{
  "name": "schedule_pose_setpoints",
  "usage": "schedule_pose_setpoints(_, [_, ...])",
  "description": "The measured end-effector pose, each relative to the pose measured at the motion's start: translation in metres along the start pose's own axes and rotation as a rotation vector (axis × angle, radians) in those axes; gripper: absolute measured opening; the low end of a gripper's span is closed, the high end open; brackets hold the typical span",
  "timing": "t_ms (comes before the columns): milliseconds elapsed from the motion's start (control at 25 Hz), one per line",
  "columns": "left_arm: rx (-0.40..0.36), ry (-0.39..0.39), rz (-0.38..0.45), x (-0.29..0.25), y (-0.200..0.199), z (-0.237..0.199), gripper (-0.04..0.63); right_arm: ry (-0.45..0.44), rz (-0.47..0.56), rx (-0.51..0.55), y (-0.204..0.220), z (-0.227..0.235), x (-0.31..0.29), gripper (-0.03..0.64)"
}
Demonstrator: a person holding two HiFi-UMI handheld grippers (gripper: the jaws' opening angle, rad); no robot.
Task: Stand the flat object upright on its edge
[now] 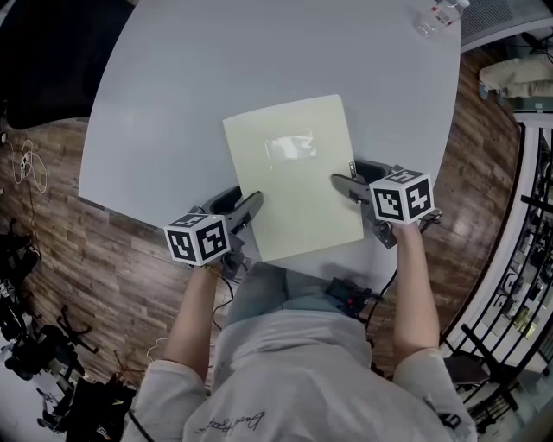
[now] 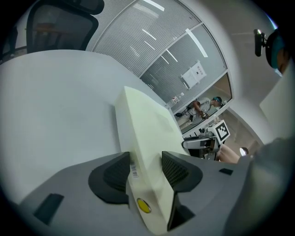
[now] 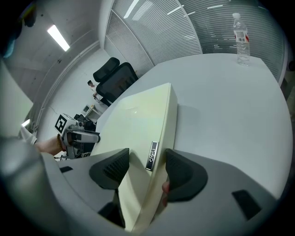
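A flat, pale yellow-green case lies on the grey table, close to its near edge. My left gripper reaches onto the case's near left corner, and its pads sit against both sides of the case beside a barcode label. My right gripper is on the near right edge, its jaws closed round the edge of the case next to a small dark label. In the left gripper view and the right gripper view the case fills the gap between the jaws.
A clear water bottle stands at the table's far right edge. A black office chair stands beyond the table. The person's body is right at the near edge. Wooden floor surrounds the table, with shelving to the right.
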State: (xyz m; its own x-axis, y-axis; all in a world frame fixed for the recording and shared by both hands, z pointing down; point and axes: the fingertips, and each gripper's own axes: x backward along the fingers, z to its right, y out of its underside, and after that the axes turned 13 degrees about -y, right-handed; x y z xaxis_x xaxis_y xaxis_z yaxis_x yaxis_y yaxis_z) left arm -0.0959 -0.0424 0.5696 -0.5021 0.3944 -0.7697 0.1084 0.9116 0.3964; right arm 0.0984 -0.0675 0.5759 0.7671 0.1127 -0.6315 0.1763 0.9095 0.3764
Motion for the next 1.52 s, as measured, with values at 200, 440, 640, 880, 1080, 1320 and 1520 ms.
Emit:
schedule_pose_setpoints(200, [-0.021, 0.001, 0.022, 0.005, -0.01, 0.001, 0.229, 0.017, 0.024, 0.023, -0.007, -0.006, 0.003, 0.261])
schedule_pose_setpoints(440, [-0.054, 0.006, 0.049, 0.012, -0.023, 0.009, 0.225, 0.026, 0.055, 0.041, -0.013, -0.012, 0.013, 0.259])
schedule_pose_setpoints(640, [-0.074, 0.018, 0.068, 0.02, -0.031, 0.012, 0.224, 0.028, 0.085, 0.052, -0.018, -0.019, 0.018, 0.258])
schedule_pose_setpoints(880, [-0.108, 0.024, 0.099, 0.027, -0.043, 0.023, 0.222, 0.047, 0.126, 0.081, -0.025, -0.026, 0.031, 0.256])
schedule_pose_setpoints(1080, [-0.13, 0.038, 0.129, 0.032, -0.058, 0.03, 0.222, 0.063, 0.168, 0.111, -0.037, -0.032, 0.042, 0.255])
schedule_pose_setpoints(1320, [-0.169, 0.05, 0.165, 0.033, -0.073, 0.041, 0.221, 0.097, 0.21, 0.146, -0.048, -0.034, 0.056, 0.255])
schedule_pose_setpoints(1520, [-0.2, 0.058, 0.203, 0.034, -0.088, 0.049, 0.221, 0.124, 0.244, 0.169, -0.058, -0.034, 0.066, 0.255])
